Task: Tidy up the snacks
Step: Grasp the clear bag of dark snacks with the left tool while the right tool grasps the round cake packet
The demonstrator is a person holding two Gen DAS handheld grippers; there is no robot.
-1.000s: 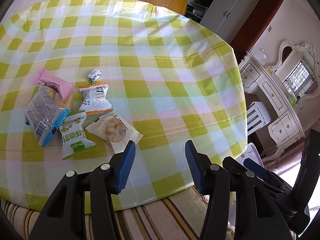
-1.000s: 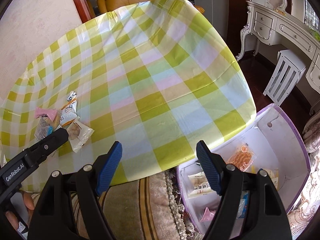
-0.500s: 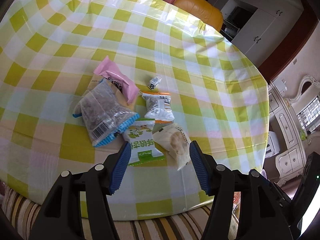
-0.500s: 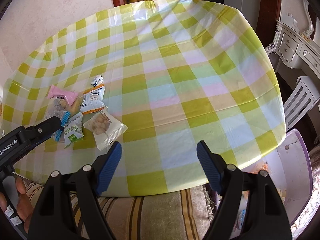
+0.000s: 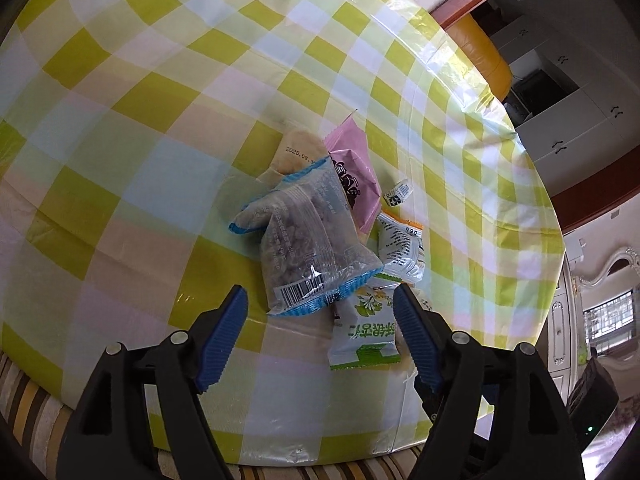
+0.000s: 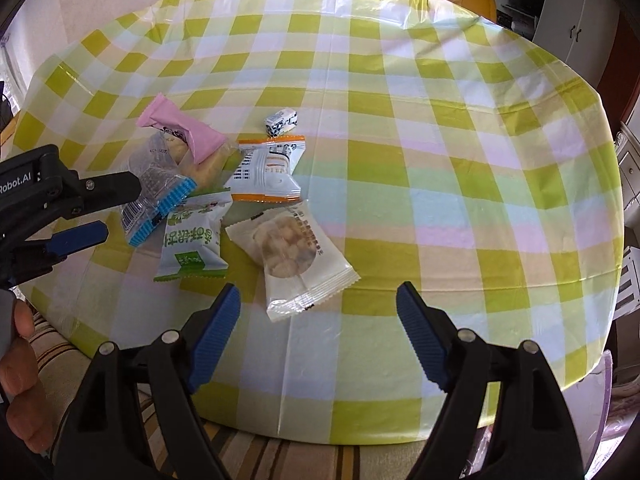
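Here the left claw point(image 5: 320, 320) tilts steeply down over the near edge of the desk point(image 5: 120, 128), its jaws opening with nothing pressed between the blue pads; the barcode end of a clear bag with blue ends point(image 5: 308, 240) and a green-and-white packet point(image 5: 366, 330) lie in the gap below them; the right claw point(image 6: 318, 330) also points down, jaws opening and empty, a pale cookie packet point(image 6: 292, 256) just ahead of its left finger; in the right view a hand point(image 6: 20, 376) grips the left tool at the picture's left edge, its tips just beside the clear bag; the snacks sit in one loose heap near the desk's front left part: a pink packet point(image 6: 180, 130) on top of a tan wafer, an orange-and-white packet point(image 6: 268, 172), and a small wrapped candy point(image 6: 281, 120) a little apart behind; the checked cloth to the right and behind the heap lies bare; a striped cushion point(image 6: 260, 456) runs along the near rim.
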